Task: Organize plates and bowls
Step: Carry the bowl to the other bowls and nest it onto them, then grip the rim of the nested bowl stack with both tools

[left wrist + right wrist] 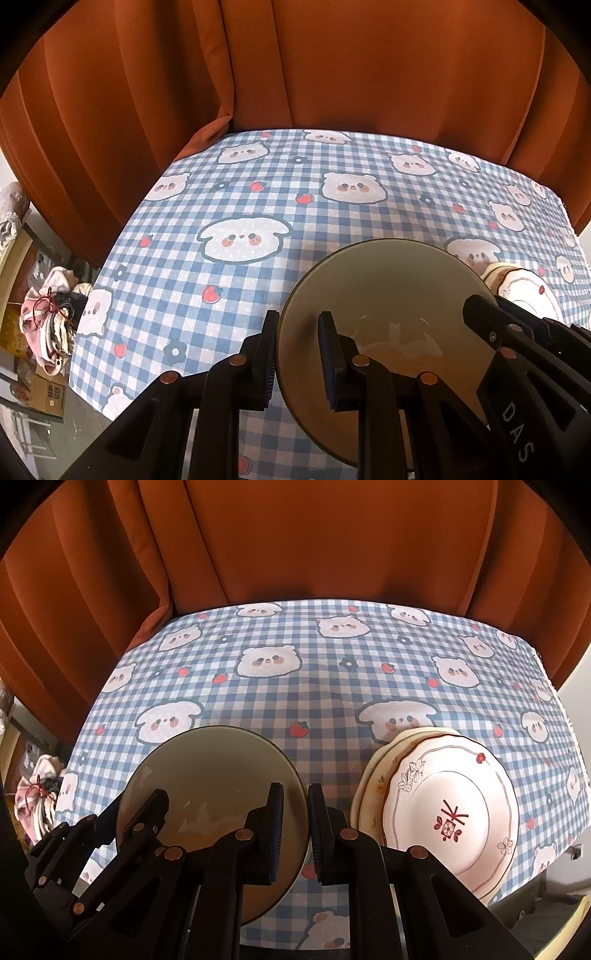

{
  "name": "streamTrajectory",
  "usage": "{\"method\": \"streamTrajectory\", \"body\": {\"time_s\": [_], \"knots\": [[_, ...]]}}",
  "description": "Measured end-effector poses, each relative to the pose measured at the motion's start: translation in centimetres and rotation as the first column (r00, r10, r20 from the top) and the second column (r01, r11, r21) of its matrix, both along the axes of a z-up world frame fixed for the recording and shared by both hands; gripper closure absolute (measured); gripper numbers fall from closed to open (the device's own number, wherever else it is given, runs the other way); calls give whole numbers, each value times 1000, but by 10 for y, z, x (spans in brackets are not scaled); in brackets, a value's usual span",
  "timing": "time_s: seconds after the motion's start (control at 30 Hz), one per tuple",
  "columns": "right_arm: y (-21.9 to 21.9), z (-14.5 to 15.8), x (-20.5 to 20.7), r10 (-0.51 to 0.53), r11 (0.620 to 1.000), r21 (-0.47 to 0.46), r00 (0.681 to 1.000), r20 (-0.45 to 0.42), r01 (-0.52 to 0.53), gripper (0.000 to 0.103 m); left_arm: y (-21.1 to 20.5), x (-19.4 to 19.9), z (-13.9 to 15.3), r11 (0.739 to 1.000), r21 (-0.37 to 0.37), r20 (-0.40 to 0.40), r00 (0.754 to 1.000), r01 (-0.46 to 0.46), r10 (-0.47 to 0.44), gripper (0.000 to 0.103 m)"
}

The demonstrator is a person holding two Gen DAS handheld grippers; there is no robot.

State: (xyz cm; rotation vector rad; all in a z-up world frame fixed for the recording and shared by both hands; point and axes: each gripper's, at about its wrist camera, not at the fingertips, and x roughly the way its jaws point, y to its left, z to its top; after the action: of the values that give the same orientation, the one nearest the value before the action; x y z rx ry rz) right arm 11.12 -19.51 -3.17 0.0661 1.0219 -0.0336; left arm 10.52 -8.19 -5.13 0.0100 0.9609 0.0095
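A pale olive bowl [388, 288] [210, 771] sits near the front of the checked tablecloth. My left gripper [301, 354] straddles its left rim, one finger outside and one inside, with a gap to the rim. My right gripper [295, 830] straddles its right rim the same way; it also shows in the left wrist view [480, 314]. Right of the bowl is a stack of white floral plates [450, 812] [524, 291].
The blue-and-white checked tablecloth [314, 686] covers the table. An orange curtain [332, 66] hangs close behind the far edge. Clutter of cloth and boxes [48, 317] lies on the floor off the table's left edge.
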Motion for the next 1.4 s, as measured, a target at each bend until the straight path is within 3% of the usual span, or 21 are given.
{"method": "streamTrajectory", "body": {"time_s": [0.27, 0.87, 1.13, 1.17, 1.23, 1.27, 1.3, 1.4], "knots": [[-2, -10, 12, 7, 1000, -2, 999, -33, -7, 86, -2, 11, -13, 999, -21, -47, 999, -24, 23, 85], [-4, -15, 7, 43, 999, -12, 999, 14, -42, 86, -6, 5, -15, 1000, 25, -8, 1000, -17, 17, 85], [-8, -13, 0, 40, 999, 32, 999, 12, -40, 84, -5, 0, -14, 999, -39, -48, 999, -7, 5, 67], [-8, -13, -1, 41, 998, 36, 999, 8, -42, 80, -6, -1, -13, 999, -44, -48, 999, -7, 5, 66], [-10, -12, -2, 37, 999, 39, 999, 2, -37, 63, -6, -3, -10, 998, -60, -44, 999, -4, 1, 62], [-12, -11, -2, 28, 999, 38, 1000, 4, -28, 50, -5, -4, -8, 997, -71, -41, 999, -2, 0, 60], [-13, -10, -3, 19, 999, 36, 1000, 7, -19, 45, -5, -4, -7, 997, -76, -38, 999, 0, -3, 56], [-16, -9, -3, 8, 998, 55, 1000, 8, -9, 45, -5, -7, -5, 997, -72, -34, 999, 1, -3, 47]]}}
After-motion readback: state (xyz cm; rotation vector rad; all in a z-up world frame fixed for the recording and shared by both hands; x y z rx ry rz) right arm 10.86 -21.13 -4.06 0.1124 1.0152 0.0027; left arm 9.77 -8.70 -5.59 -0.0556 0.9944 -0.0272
